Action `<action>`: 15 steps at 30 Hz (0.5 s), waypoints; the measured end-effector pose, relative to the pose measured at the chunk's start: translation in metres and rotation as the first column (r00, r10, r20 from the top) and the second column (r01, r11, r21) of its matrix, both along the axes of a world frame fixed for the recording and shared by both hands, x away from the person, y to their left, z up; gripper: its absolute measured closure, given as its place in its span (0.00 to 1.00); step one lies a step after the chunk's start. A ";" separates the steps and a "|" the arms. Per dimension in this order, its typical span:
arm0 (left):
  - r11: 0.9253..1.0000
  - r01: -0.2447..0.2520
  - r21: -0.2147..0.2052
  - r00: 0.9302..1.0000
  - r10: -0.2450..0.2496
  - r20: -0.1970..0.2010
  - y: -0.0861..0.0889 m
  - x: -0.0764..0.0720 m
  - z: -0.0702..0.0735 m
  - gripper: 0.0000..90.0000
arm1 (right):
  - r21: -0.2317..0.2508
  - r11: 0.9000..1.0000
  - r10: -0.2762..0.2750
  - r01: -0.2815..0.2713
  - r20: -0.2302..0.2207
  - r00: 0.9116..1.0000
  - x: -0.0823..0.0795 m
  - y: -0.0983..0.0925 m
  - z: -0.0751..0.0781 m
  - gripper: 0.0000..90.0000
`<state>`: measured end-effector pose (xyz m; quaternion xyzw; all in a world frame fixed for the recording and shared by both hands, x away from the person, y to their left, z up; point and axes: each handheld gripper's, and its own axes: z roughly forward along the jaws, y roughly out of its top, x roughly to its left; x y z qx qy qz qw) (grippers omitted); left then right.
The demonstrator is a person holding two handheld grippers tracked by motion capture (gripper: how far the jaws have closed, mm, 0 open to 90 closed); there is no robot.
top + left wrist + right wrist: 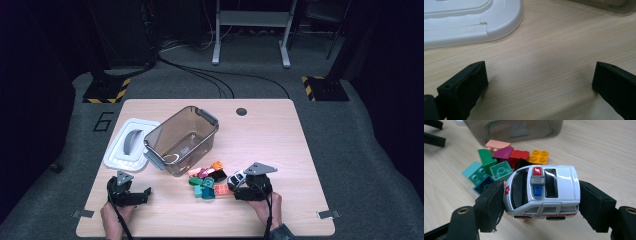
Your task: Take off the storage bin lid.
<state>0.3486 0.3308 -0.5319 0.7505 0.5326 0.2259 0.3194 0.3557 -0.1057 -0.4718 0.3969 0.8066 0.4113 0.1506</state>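
Toy ambulance sat pinched in the right claw, one black pad pressing on its nose and the other on its back end. So the little car's long side ran straight across from pad to pad, with its roof lights facing up. Just past the car lay the heap of toy bricks, and past the bricks stood the see-through box. From the box, the car was on the near side, down by the front edge of the table, and the box's open top was up and away from it. The right claw was much nearer the box than the left claw, which was spread wide with nothing in it, near the white lid.
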 end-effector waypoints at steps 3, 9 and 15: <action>1.000 -0.002 0.001 1.000 0.002 0.003 0.000 0.000 0.000 0.00 | 0.000 1.000 -0.014 0.014 0.001 1.000 0.010 -0.004 0.001 0.28; 1.000 -0.003 0.000 1.000 0.003 0.005 0.000 0.000 0.000 0.00 | -0.002 1.000 -0.031 0.031 -0.004 1.000 0.030 -0.009 0.001 0.28; 1.000 0.001 0.000 1.000 -0.001 0.001 0.000 0.000 0.000 0.00 | -0.005 0.999 -0.047 0.047 -0.013 0.999 0.049 -0.014 0.001 0.28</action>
